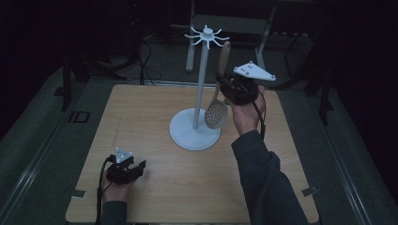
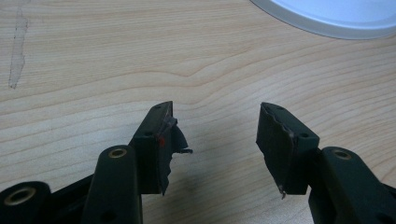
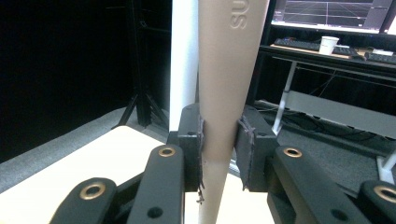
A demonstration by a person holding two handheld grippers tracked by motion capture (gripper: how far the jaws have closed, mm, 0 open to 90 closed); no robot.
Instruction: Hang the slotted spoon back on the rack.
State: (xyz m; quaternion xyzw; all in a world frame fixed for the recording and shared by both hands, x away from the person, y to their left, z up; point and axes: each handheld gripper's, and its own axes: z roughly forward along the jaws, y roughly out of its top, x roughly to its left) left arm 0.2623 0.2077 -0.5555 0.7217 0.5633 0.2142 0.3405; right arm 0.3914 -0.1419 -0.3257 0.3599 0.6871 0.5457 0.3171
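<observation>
A beige slotted spoon (image 1: 218,110) hangs upright in the air beside a white stand (image 1: 202,70), its perforated bowl low over the stand's round base (image 1: 185,136). My right gripper (image 1: 224,86) is shut on the spoon's handle (image 3: 224,93), with the stand's white pole (image 3: 183,60) just behind it. The stand's top carries a ring of hooks (image 1: 206,33), above the spoon's handle end. My left gripper (image 1: 136,168) rests near the table's front left, open with nothing between its jaws (image 2: 215,135). An edge of the white base (image 2: 327,18) lies ahead of it.
The light wooden table (image 1: 141,112) stands on a grey floor in a dark room. Behind it are a metal frame and cables. A desk with a monitor, keyboard and white cup (image 3: 329,44) stands farther off.
</observation>
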